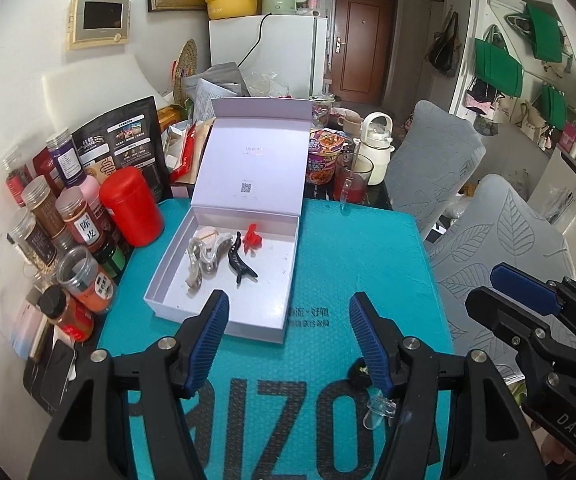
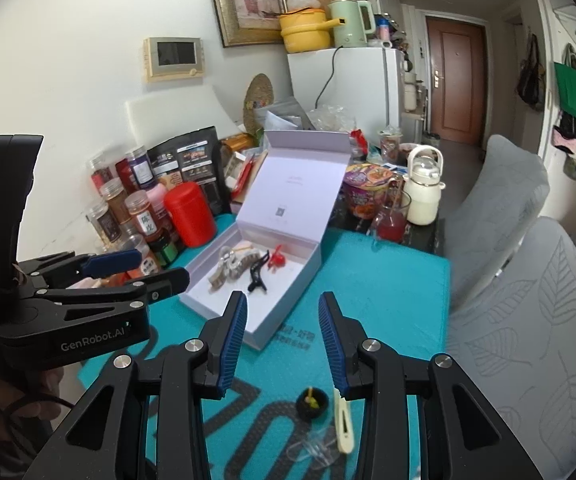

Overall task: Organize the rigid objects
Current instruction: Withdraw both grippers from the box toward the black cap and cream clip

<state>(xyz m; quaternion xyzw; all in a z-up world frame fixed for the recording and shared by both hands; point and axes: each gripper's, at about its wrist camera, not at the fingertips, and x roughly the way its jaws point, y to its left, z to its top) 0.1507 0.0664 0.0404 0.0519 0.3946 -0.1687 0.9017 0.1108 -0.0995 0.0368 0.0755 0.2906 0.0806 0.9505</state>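
While both grippers are being held above the teal mat (image 1: 348,248), nothing is being gripped. L gripper (image 1: 288,344): fingers standing apart, empty, only mat between them. R gripper (image 2: 281,348): fingers also apart w/ a narrower gap, empty. Open white box (image 1: 175,276) is sitting at mat's far-left, lid propped up; a clear hair clip (image 1: 203,252), black clip (image 1: 239,260) and red clip (image 1: 252,236) are lying inside it. Near the R gripper, on the mat, a small black round item (image 2: 310,401), a cream clip (image 2: 344,428) and a clear clip (image 2: 316,446) are lying outside the box; clear one is poorly resolved, probably a claw clip.
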